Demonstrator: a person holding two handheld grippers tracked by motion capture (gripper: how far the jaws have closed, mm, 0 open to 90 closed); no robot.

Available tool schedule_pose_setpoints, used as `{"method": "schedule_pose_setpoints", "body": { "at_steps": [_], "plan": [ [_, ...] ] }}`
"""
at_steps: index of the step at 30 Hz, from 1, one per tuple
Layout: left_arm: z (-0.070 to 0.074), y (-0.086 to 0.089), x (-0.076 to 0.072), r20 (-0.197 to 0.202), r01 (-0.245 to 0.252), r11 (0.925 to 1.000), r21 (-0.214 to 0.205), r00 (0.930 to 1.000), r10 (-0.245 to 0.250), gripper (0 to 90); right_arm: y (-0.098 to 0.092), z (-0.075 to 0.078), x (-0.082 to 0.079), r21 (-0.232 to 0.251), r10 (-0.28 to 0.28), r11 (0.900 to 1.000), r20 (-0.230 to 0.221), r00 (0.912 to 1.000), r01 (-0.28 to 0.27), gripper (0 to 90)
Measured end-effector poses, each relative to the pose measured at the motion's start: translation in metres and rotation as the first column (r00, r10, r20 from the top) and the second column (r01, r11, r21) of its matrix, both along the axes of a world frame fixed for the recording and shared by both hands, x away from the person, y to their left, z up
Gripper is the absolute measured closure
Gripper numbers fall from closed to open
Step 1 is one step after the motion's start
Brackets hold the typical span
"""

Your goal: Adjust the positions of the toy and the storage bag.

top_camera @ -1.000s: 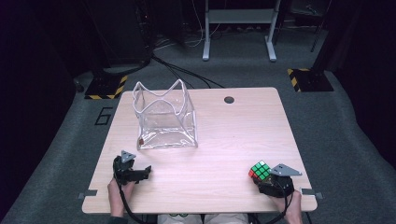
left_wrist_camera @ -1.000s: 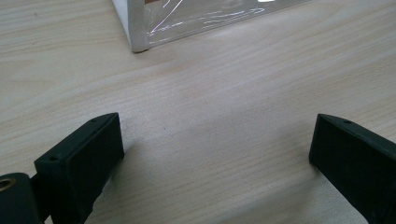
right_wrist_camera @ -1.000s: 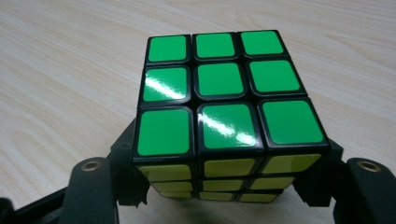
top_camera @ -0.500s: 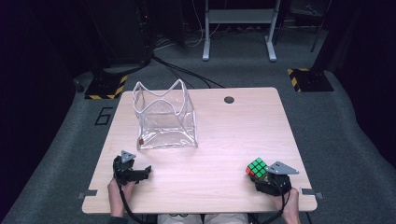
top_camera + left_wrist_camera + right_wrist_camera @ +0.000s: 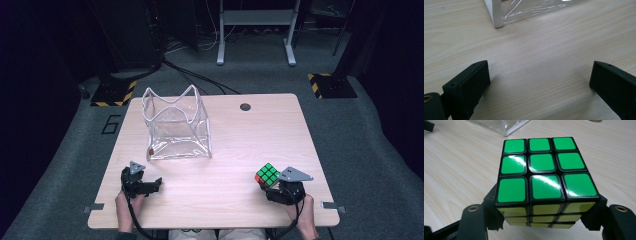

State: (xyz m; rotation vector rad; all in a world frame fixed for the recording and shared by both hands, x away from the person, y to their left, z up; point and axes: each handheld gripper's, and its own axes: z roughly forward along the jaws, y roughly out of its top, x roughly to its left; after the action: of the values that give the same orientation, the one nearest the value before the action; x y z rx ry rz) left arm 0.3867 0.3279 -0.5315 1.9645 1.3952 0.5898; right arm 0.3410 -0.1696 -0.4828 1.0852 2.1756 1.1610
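A Rubik's cube (image 5: 267,174) with its green face up sits between the jaws of my right gripper (image 5: 268,182) near the table's front right. In the right gripper view the cube (image 5: 541,167) shows green on top and yellow toward the camera, and my right gripper (image 5: 544,211) is shut on its sides. My left gripper (image 5: 156,184) rests at the front left, open, with only bare wood between its jaws (image 5: 539,80). A clear plastic container (image 5: 177,127) stands at the back left, its corner (image 5: 499,15) just ahead of the left gripper.
The wooden table (image 5: 250,135) has a round cable hole (image 5: 245,106) near its far edge. Beyond the table, on the grey floor, are a metal stand (image 5: 255,30) and yellow-black striped feet (image 5: 112,92). Open wood lies between the two grippers.
My right gripper has moved a little to the left and away from the front edge, carrying the cube. The left gripper has stayed put.
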Motion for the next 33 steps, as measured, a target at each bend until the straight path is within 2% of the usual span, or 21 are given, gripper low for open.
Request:
{"method": "schedule_pose_setpoints", "body": {
  "at_steps": [11, 18, 26, 33],
  "plan": [
    [0.0, 0.0, 0.0, 0.0, 0.0, 1.0, 0.0, 1.0, 0.0, 2.8, 0.025, 0.007, 0.003, -0.003, 0.067, 0.9977, 0.0, 0.9977, -0.067, 33.2],
    [0.0, 0.0, 0.0, 0.0, 0.0, 1.0, 0.0, 1.0, 0.0, 2.8, 0.044, 0.005, 0.004, -0.001, 0.112, 0.9937, -0.016, 0.9936, -0.112, 33.2],
    [0.0, 0.0, 0.0, 0.0, 0.001, 1.0, 0.0, 1.0, -0.001, 2.8, 0.063, 0.001, 0.006, -0.005, 0.166, 0.9861, -0.027, 0.9858, -0.166, 33.2],
    [0.0, 0.0, 0.0, 0.0, 0.0, 1.0, -0.001, 1.0, 0.0, 2.8, 0.084, -0.01, 0.007, -0.013, 0.211, 0.9771, -0.052, 0.976, -0.212, 33.2]
  ]
}}
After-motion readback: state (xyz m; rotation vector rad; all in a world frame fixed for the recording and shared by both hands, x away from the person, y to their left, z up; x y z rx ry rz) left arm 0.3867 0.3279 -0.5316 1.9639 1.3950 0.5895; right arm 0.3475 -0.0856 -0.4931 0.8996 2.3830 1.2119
